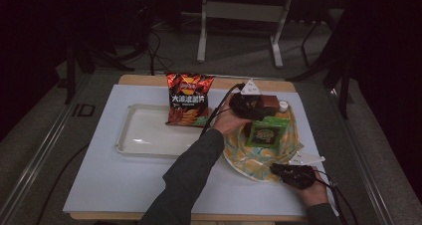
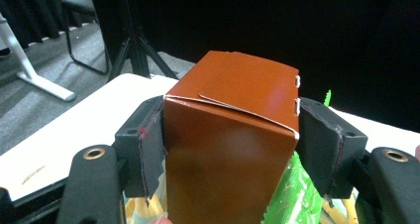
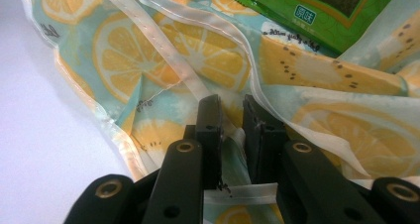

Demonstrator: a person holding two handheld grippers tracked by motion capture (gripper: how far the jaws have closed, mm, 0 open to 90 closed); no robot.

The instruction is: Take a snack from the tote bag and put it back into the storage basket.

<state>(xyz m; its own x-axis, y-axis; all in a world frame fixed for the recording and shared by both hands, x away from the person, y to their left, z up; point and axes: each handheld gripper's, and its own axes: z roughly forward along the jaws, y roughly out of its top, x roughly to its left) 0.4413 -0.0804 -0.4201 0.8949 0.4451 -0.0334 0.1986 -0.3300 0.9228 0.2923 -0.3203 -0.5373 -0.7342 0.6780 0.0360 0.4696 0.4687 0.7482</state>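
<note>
Brown box (image 2: 230, 149) sits upright over the lemon-print bag (image 1: 259, 153) at the table's (image 1: 124, 185) right side, clamped between our left gripper's (image 2: 230, 152) pads, which press its two side walls; we read no writing on it. A green packet (image 3: 317, 11) in the bag bears a small label in Chinese characters. Our right gripper (image 3: 233, 135) pinches the bag's clear rim strip, jaws narrow. A red chip bag (image 1: 189, 100) with white Chinese lettering stands in the white tray (image 1: 144, 145).
</note>
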